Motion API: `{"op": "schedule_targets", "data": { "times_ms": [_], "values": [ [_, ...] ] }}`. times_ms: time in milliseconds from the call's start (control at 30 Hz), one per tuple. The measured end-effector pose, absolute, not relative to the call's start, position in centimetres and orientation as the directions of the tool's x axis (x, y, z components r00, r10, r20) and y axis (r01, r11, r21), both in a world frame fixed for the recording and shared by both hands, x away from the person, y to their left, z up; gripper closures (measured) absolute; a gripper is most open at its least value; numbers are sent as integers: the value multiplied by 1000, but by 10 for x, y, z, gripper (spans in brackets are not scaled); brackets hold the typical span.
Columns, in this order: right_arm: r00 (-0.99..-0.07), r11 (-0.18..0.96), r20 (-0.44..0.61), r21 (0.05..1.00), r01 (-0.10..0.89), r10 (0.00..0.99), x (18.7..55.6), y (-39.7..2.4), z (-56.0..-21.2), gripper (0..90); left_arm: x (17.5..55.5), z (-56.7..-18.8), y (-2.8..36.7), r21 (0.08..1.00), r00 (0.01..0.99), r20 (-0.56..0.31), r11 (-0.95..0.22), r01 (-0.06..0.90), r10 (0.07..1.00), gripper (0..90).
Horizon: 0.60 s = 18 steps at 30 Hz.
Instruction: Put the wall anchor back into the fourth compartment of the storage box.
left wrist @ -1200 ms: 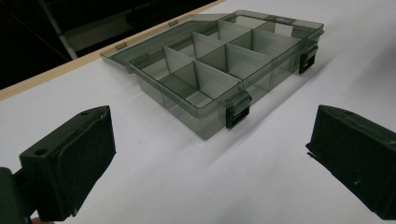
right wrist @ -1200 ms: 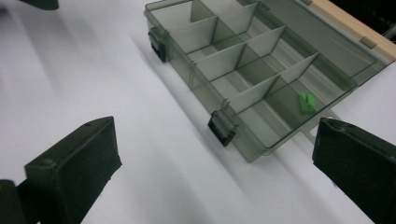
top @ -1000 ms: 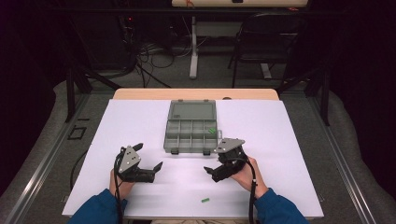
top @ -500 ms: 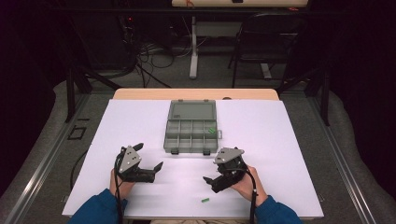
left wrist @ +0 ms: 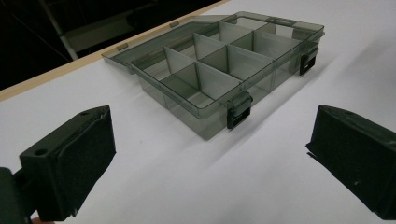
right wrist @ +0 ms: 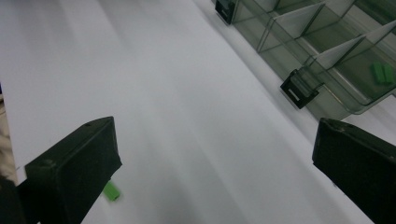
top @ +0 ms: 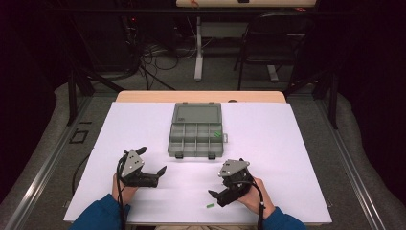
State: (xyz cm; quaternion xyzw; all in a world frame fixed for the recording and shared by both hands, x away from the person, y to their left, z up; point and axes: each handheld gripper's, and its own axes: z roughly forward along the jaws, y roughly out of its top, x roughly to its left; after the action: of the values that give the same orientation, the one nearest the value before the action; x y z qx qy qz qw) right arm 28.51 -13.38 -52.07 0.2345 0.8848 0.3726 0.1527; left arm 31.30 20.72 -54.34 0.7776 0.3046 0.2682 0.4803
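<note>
Now | right tongs agape | green piece just beside, untouched

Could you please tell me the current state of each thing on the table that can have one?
Organizer box: lid open, lying flat behind it.
Green pieces in the box: resting in one compartment.
Loose green piece: lying on the table, untouched.
Left gripper: jaws open, empty.
Right gripper: jaws open, empty.

Small green piece partly hidden behind one of the right gripper's fingers. Worktop surface motion-blurred in right gripper view. Organizer box cut off at top and right edges there. Green pieces in compartment too small to identify from high view.
</note>
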Motion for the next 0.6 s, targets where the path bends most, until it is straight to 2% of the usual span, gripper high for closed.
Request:
{"op": "schedule_targets", "data": {
  "times_ms": [467,600],
  "values": [
    [-876,641,-59,706,302,479,273,-128,-531,0,312,-543,207,912,672,119,-348,216,731,1],
    [-886,631,-22,710,312,462,272,-129,-536,0,313,-543,207,911,674,123,-353,215,729,1]
  ]
}}
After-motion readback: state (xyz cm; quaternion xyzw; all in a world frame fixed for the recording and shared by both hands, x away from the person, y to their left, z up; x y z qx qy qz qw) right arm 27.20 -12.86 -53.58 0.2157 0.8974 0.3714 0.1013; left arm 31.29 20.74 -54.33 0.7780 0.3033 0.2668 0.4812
